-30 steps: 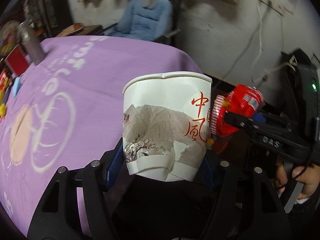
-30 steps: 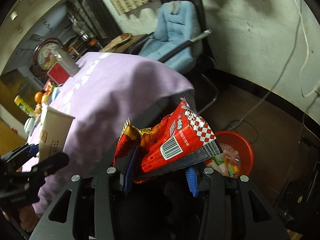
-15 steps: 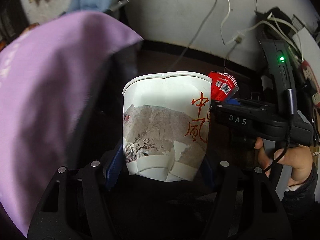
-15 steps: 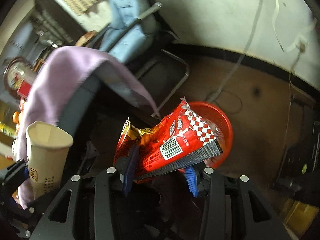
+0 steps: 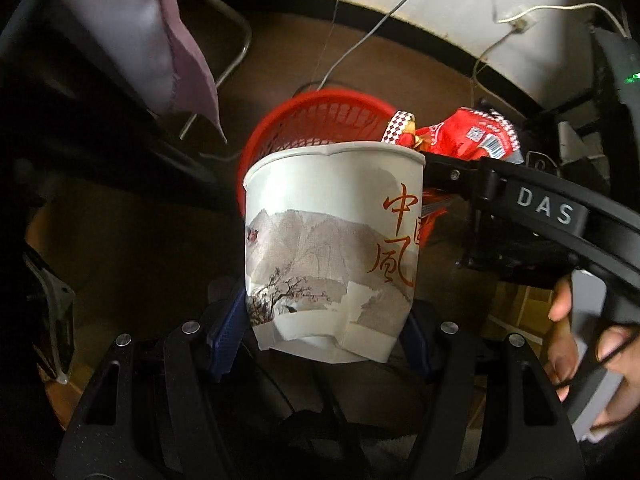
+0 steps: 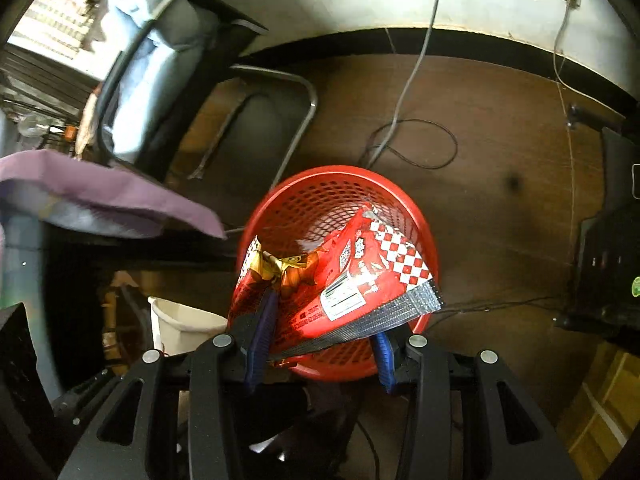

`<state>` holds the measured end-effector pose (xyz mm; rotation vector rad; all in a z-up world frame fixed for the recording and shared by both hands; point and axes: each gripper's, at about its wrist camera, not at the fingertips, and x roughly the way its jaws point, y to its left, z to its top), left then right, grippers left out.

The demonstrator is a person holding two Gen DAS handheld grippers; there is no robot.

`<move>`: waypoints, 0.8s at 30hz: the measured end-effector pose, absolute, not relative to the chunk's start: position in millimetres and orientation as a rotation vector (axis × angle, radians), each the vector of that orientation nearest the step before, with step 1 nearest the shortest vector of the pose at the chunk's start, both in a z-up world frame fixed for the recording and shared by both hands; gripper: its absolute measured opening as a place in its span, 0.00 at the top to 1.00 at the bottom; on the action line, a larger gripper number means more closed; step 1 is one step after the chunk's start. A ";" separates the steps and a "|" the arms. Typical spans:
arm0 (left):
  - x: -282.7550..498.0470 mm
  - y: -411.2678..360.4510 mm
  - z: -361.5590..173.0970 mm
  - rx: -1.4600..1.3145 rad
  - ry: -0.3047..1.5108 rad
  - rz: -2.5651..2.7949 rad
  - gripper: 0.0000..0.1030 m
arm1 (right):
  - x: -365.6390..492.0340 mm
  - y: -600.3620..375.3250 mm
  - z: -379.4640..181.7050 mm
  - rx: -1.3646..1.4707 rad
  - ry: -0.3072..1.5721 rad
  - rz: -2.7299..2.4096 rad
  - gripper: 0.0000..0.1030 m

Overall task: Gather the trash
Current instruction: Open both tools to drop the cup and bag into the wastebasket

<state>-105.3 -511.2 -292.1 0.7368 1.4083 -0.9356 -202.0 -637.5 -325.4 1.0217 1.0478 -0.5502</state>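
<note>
My left gripper (image 5: 324, 328) is shut on a white paper cup (image 5: 332, 240) printed with a grey landscape and red characters; its base is dented between the blue pads. Behind the cup stands a red mesh waste basket (image 5: 320, 120) on the floor. My right gripper (image 6: 324, 344) is shut on a red snack bag (image 6: 340, 280) with a checked end, held right over the red basket (image 6: 340, 196). The same bag (image 5: 468, 136) and the right gripper's black body show at the right of the left wrist view. The cup's rim (image 6: 184, 316) peeks in at the lower left of the right wrist view.
The purple tablecloth's corner (image 6: 120, 196) hangs left of the basket, above a blue-padded chair with a metal frame (image 6: 280, 120). Cables (image 6: 412, 140) trail over the brown floor behind the basket. Dark equipment (image 6: 608, 240) stands at the right. A person's hand (image 5: 576, 340) grips the right tool.
Both grippers have come down off the purple table toward the floor and tipped downward. The red basket now lies directly under the snack bag and just behind the cup. Both grips are unchanged.
</note>
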 end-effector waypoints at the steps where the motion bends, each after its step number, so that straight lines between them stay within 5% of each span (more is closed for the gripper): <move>1: -103.4 -515.6 -299.2 0.763 1.406 -0.921 0.36 | -197.2 -638.6 -330.5 1.008 1.061 -0.565 0.58; 15: -87.2 -538.3 -340.4 0.798 1.473 -0.871 0.35 | -186.1 -642.3 -355.6 0.918 1.153 -0.633 0.53; 18: -84.7 -537.4 -342.7 0.803 1.478 -0.865 0.36 | -187.7 -645.6 -356.0 0.930 1.161 -0.636 0.43; 24: -82.5 -529.5 -327.6 0.742 1.478 -0.870 0.18 | -195.2 -644.8 -341.7 0.886 1.147 -0.671 0.32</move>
